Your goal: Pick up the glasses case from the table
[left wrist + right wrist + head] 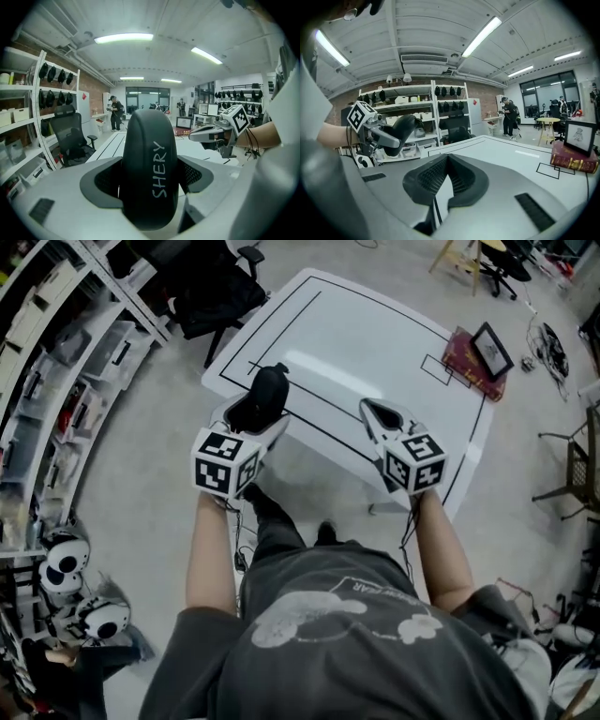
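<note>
The left gripper pinches the glasses case in its fingers, long axis upright, over the bench's near edge. The right gripper, fingers pressed together on nothing, hangs to its right

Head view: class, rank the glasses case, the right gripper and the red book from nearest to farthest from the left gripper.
1. The glasses case: clamped in the left gripper, over the table's near left edge.
2. The right gripper: alongside, to the right, shut and empty.
3. The red book: at the table's far right corner, under a picture frame.
</note>
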`<state>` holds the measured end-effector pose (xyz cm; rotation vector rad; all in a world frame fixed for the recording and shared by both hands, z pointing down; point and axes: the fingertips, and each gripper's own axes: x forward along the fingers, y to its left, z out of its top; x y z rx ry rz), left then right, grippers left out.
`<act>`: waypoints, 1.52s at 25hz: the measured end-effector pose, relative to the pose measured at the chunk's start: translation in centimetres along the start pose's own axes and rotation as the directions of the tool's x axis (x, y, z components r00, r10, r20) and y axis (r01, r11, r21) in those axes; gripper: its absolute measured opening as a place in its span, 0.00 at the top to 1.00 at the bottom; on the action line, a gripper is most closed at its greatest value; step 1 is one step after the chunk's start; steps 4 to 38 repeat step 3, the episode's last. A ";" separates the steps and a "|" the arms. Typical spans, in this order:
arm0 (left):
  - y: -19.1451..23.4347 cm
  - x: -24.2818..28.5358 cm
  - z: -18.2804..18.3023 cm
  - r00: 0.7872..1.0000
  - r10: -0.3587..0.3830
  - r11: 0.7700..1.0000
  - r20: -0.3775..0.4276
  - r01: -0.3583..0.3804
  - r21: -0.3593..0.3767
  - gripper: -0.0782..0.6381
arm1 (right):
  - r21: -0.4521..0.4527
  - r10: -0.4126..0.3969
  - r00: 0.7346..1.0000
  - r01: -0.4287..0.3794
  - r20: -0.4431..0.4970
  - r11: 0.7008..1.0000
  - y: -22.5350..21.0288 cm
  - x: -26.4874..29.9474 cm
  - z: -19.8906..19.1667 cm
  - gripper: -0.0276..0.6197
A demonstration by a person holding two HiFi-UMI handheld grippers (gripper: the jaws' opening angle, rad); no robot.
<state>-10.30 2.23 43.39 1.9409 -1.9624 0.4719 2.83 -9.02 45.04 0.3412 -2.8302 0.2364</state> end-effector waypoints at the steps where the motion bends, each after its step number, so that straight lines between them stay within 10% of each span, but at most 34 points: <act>1: 0.3 -0.4 -0.4 1.000 0.008 1.000 -0.002 -0.008 -0.002 0.41 | -0.003 0.003 1.000 -0.003 0.000 1.000 0.3 0.4 0.0 0.96; 38: 0.9 -1.1 -1.3 1.000 0.022 1.000 -0.006 -0.022 -0.001 0.41 | -0.011 0.009 1.000 -0.009 0.002 1.000 1.0 1.2 -0.1 0.96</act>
